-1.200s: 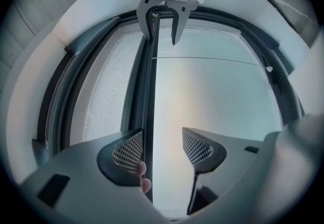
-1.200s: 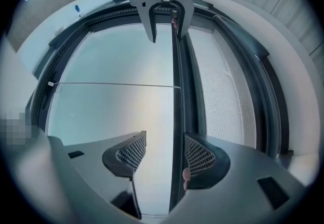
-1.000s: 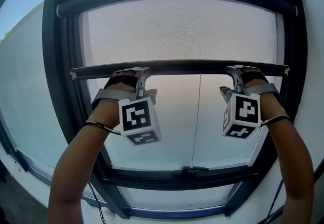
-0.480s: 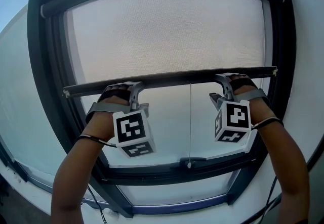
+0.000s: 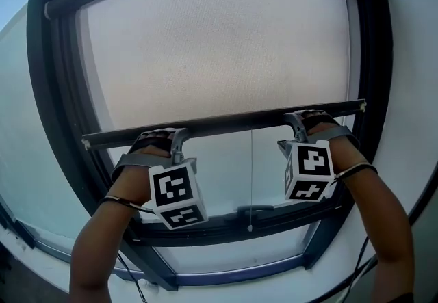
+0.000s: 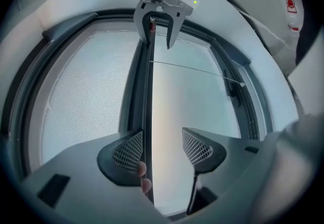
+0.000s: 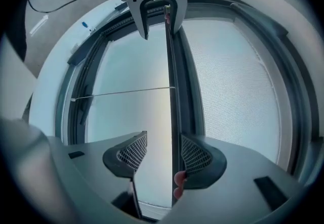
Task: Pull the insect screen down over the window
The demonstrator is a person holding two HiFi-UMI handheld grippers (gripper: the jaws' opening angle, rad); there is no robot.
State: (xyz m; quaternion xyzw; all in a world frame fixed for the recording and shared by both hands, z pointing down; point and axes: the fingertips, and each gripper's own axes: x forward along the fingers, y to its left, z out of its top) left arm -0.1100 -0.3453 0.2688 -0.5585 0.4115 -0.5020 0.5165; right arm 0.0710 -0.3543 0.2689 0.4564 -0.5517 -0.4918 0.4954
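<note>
— Two sets of tongs on the bar, and neither one clamped?

— So it looks. The left tongs (image 6: 162, 143) stand apart. The dark slim pull bar (image 6: 148, 91) of the screen runs between them and lies against one mesh pad (image 6: 127, 151) only. The right tongs (image 7: 164, 149) match that: apart, with the bar against a single pad.

— Where is the pale woven insect screen (image 5: 219, 48) itself?

— In the head view it fills the upper and middle frame. Its bar sits just below centre, well above the dark lower rail of the window frame (image 5: 301, 214), and clear glass (image 5: 219, 172) shows between them.

— What could go wrong?

— Most likely the bar slips out. It is hooked rather than gripped, so it could spring back up if either side lifts off. Uneven pulling is the other risk. The bar appears lower at the left of the frame, and more tilt might jam it in the side tracks.

— And the thin hanging cord (image 5: 251, 178)?

— It dangles at centre and might snag on the rail.
</note>
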